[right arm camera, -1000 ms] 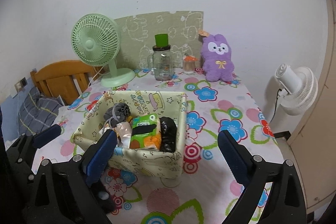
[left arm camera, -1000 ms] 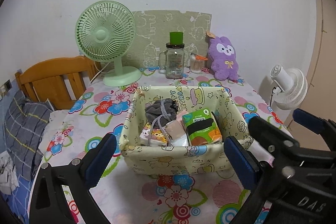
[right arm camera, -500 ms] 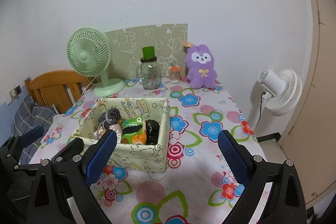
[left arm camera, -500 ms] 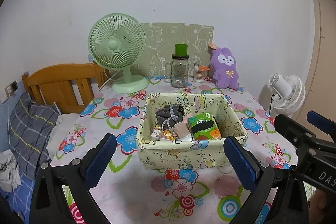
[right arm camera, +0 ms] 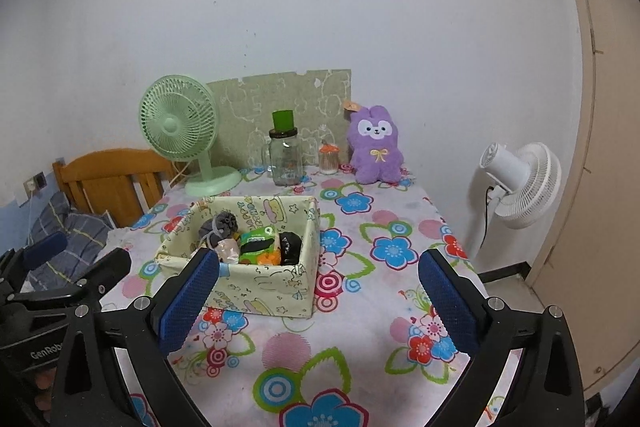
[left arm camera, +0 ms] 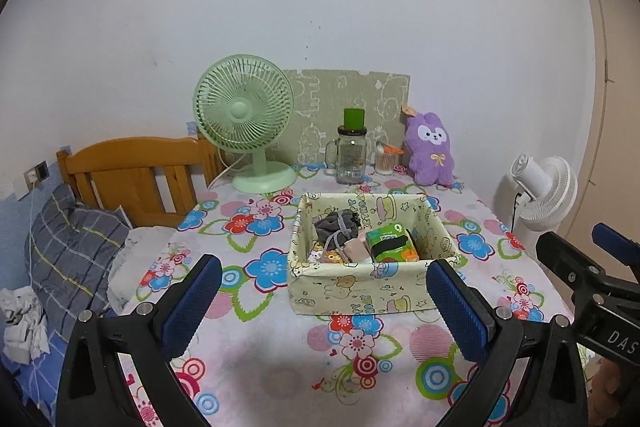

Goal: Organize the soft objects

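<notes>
Resting mid-table on the floral tablecloth: one fabric storage basket, holding a grey drawstring pouch, a green tissue pack and a black item. Left gripper: jaws wide apart, empty, short of the basket. Right gripper: likewise spread, empty. Along the wall stood a green desk fan, glass jar and purple plush rabbit.

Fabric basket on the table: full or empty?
Partly filled. The fabric basket holds a grey pouch, a green packet and other soft items.
</notes>
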{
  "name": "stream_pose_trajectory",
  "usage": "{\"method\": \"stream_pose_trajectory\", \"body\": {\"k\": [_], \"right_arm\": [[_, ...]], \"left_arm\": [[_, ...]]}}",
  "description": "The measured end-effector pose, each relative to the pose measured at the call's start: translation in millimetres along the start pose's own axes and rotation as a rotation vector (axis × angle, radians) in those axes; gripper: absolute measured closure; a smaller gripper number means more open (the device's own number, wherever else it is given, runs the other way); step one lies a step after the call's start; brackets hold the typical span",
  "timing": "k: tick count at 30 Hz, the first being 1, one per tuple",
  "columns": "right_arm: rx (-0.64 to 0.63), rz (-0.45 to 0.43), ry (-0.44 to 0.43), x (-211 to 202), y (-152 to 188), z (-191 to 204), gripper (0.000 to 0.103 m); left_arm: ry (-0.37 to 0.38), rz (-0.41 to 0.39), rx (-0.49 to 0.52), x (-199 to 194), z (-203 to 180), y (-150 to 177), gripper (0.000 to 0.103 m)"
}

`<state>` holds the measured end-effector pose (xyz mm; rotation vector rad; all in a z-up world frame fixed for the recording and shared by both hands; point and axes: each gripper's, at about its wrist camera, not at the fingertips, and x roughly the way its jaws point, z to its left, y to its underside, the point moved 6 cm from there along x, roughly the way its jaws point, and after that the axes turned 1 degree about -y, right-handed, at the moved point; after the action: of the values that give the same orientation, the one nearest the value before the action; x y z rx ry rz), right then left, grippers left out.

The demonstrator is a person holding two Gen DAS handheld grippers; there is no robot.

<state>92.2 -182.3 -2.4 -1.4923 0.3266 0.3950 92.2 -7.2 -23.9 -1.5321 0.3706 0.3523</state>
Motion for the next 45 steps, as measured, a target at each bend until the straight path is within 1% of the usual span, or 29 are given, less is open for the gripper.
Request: {"method": "stream_pose_trajectory", "body": {"k": [10, 18, 29, 45], "right_arm": [[0.007, -0.026, 0.017, -29, 4, -2, 0.001], [0.011, -0.022, 0.023, -40, 8, 0, 0.0], [0.012, -0.034, 0.015, -45, 6, 1, 0.0], [0.018, -0.029, 0.016, -43, 5, -1, 0.0]], "left_arm": [[0.006, -0.016, -0.028, -24, 3, 9, 0.0], [0.029, -0.03, -0.034, -37, 2, 11, 0.0], [0.02, -0.038, -0.038, -41, 2, 11, 0.0], [0.022, -0.04, -0.039, -40, 2, 10, 0.0]]}}
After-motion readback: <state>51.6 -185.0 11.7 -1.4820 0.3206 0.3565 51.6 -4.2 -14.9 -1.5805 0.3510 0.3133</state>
